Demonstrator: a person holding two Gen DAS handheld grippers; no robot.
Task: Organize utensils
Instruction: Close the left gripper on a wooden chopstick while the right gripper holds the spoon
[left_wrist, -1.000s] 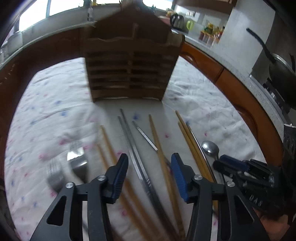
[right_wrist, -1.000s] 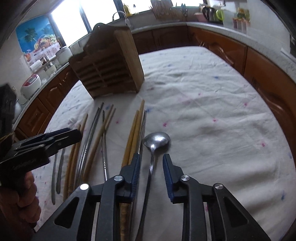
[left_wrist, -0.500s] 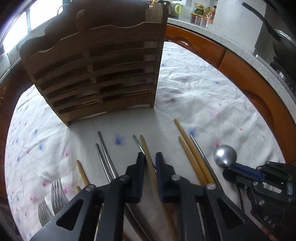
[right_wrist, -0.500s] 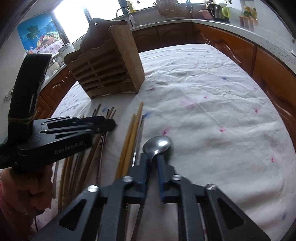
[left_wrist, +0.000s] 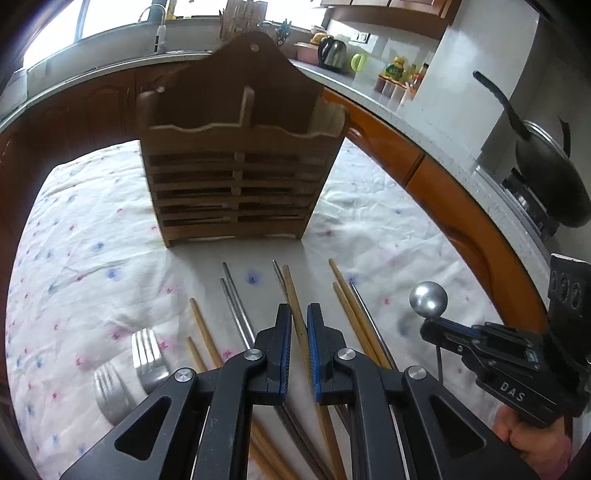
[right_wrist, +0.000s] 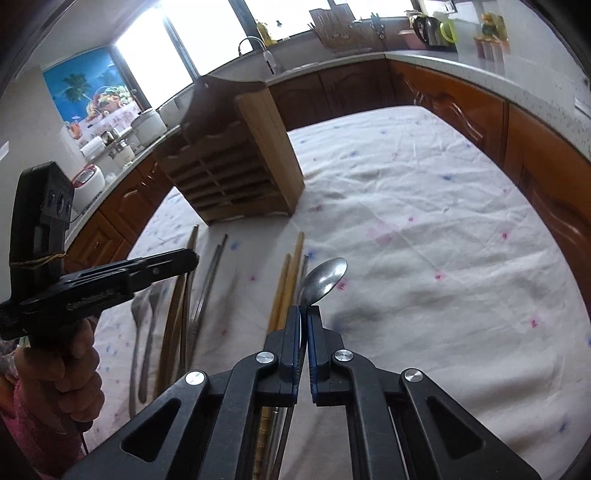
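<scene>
Left gripper clamped on a wooden chopstick, right gripper on the spoon, jaws just closed. Other chopsticks and forks flat on the cloth; wooden holder upright beyond, open cloth to its right.

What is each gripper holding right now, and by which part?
Left gripper: a wooden chopstick, mid-shaft. Right gripper: the spoon, at the neck below the bowl.

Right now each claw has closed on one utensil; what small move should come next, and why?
Probably lift both toward the wooden holder. The left claw pinches a wooden chopstick, the right claw a spoon, and the holder's top compartments look empty.
</scene>
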